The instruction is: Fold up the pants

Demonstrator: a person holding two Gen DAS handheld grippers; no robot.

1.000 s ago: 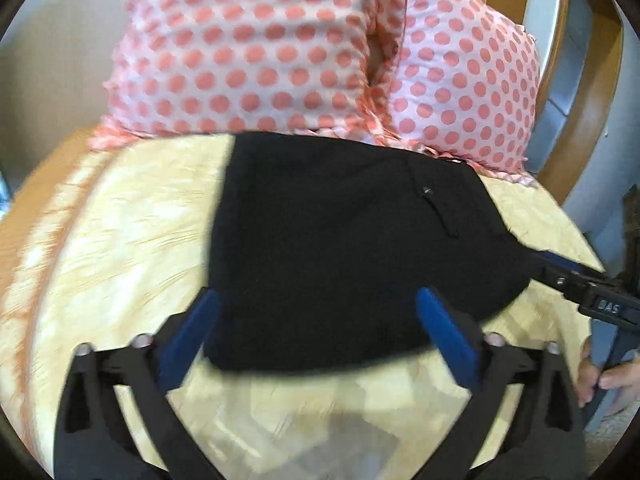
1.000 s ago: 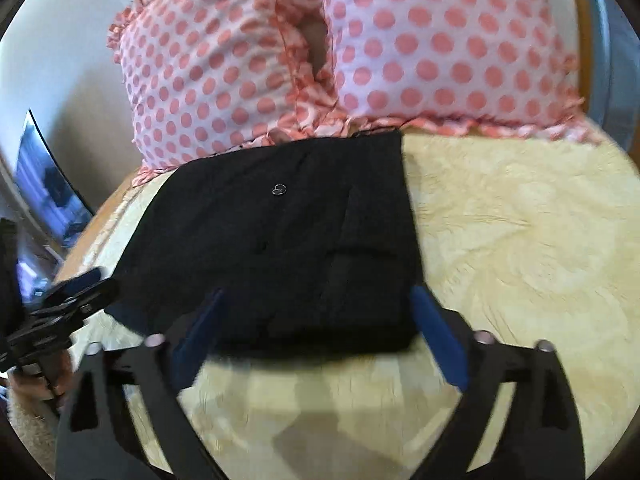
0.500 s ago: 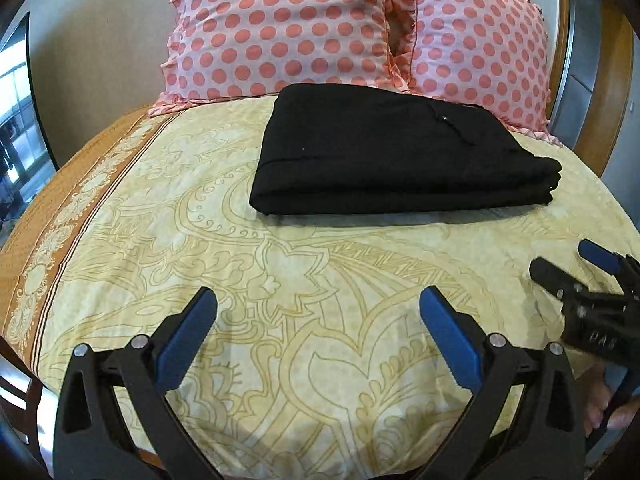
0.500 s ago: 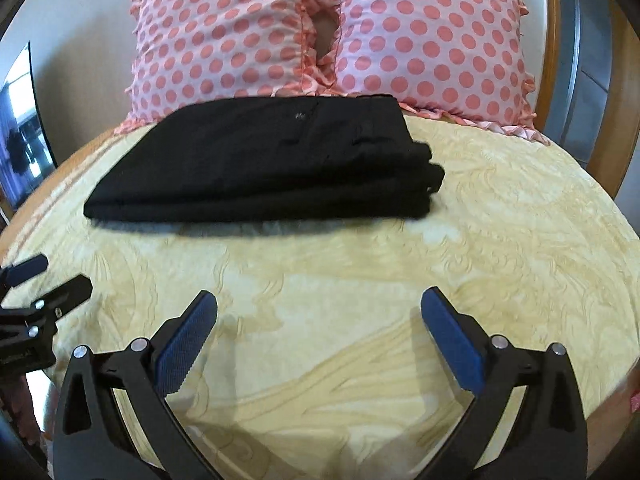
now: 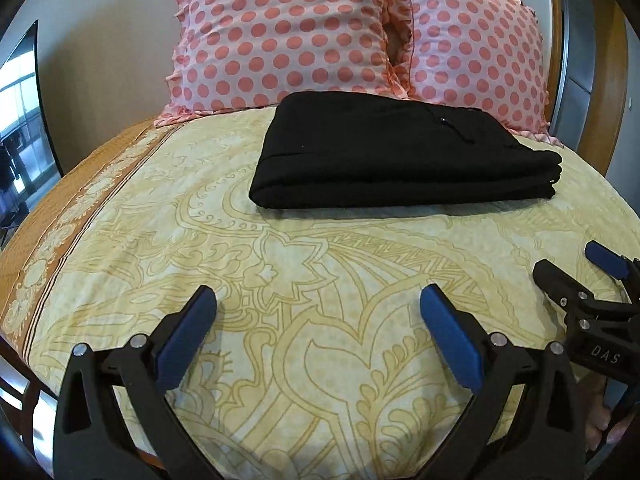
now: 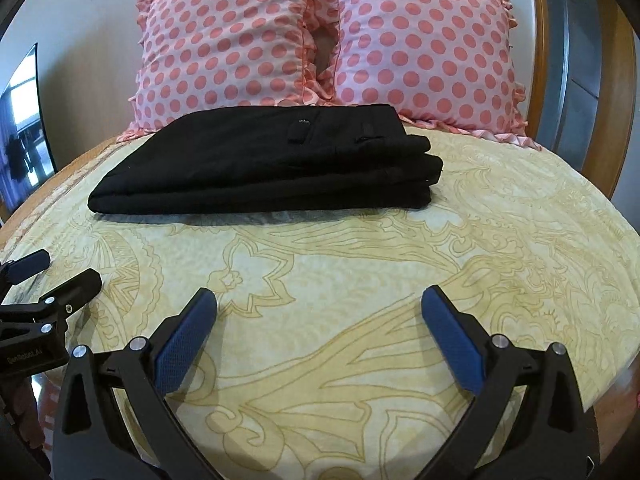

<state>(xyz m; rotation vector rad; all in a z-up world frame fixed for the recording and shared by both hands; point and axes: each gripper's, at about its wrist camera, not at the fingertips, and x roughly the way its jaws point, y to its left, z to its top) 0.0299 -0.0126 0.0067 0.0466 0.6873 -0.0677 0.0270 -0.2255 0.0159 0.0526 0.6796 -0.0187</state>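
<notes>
— Where are the pants (image 5: pixel 404 152) lying?

— They are sitting folded into a flat black stack on the bed (image 5: pixel 320 280), up near its head end, on the yellow patterned bedspread (image 6: pixel 360 280). The far edge of the stack is resting just in front of the two pink polka-dot pillows (image 6: pixel 320 44). In the right wrist view the layered fold edges are showing on the stack's right side, and a small button is showing on top.

— And what are the grippers doing?

— The left gripper (image 5: pixel 316 320) is hovering over the bedspread with its blue pads spread wide, gripping nothing. The right gripper (image 6: pixel 318 320) is hanging the same way, jaws wide apart and empty. Both are sitting well apart from the pants, near the foot side of the bed.

— Are they seeing each other?

— Yes; each is showing at the edge of the other's view, low over the bedspread.
</notes>
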